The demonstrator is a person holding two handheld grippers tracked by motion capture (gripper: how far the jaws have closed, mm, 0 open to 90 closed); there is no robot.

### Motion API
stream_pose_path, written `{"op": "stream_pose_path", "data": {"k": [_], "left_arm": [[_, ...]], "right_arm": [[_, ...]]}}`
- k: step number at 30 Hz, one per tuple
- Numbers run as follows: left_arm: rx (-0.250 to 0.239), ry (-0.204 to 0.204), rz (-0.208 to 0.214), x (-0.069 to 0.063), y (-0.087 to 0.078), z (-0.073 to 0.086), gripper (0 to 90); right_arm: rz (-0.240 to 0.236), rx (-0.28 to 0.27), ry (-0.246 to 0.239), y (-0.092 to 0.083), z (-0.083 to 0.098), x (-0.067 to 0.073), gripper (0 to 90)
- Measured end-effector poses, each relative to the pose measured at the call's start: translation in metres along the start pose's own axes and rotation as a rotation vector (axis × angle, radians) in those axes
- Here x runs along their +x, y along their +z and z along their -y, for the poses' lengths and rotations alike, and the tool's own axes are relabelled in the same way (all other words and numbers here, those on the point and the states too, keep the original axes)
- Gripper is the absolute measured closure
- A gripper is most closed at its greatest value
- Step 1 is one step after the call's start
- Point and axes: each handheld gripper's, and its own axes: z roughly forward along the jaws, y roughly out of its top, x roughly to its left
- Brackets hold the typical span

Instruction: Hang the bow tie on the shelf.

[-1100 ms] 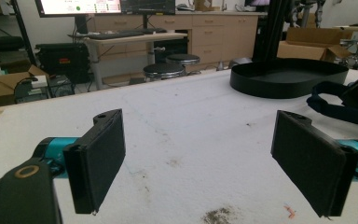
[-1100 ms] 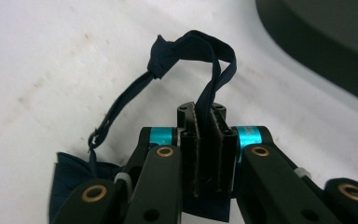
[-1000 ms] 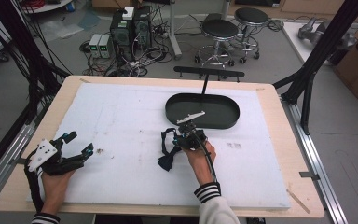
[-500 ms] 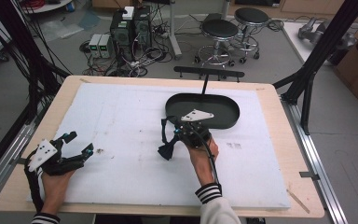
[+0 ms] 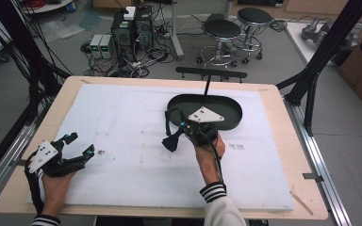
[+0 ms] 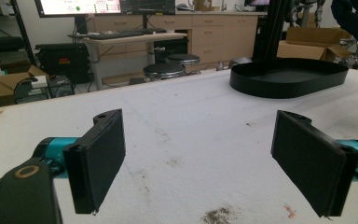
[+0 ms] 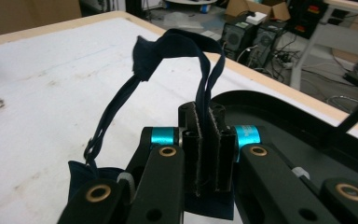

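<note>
Black and oval, the tray (image 5: 233, 109) sits on the far side of the white surface (image 5: 136, 117), right of centre. My right tool (image 5: 185, 123) is held above the surface at the tray's near-left rim, its grey plate on top. In the right gripper view its two jaws are pressed close together on a dark navy strap (image 7: 204, 70), pinched between the pads. From the jaws the strap rises, loops over through a bunched knot (image 7: 145, 55) and runs back down on the left side to more navy cloth (image 7: 81, 173) beside the tool's body. In the high view a dark end of this fabric hangs just left of the right tool, above the surface; I cannot tell whether it touches. My right hand (image 5: 209, 149) grips the tool from behind, with a striped cuff (image 5: 213, 192) at the wrist.

My left tool (image 5: 79, 145) is well apart from all this, near the surface's near-left corner, held by my left hand (image 5: 55, 181). In the left gripper view its jaws stand wide, the two flat black pads (image 6: 101, 154) far apart with nothing between them, and the stained white surface lies under them. A dark smudge (image 5: 101, 152) marks the surface just beside the left tool's tips. The tray shows in that view farther off on the right.

Beyond the surface, on the floor, stand two stools (image 5: 238, 29) and computer boxes (image 5: 133, 26) with tangled cables.
</note>
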Motion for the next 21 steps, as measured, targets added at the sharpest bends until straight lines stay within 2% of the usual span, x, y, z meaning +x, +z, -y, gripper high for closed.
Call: {"op": "stream_pose_path", "data": {"k": [2,12,17,18,21], "left_arm": [[-0.001,0.0,0.0,0.0,0.0,0.0,18.0],[0.0,0.001,-0.001,0.0,0.0,0.0,18.0],[0.0,-0.002,0.0,0.0,0.0,0.0,18.0],[0.001,-0.001,-0.001,0.0,0.0,0.0,18.0],[0.0,0.0,-0.001,0.0,0.0,0.0,18.0]], "right_arm": [[0.018,-0.032,0.008,-0.004,-0.005,-0.006,85.7],[0.072,-0.081,0.02,-0.015,-0.027,-0.029,85.7],[0.09,-0.092,0.039,-0.012,-0.031,-0.038,85.7],[0.106,-0.097,0.035,-0.008,-0.035,-0.042,85.7],[0.105,-0.102,0.035,-0.005,-0.038,-0.045,85.7]]}}
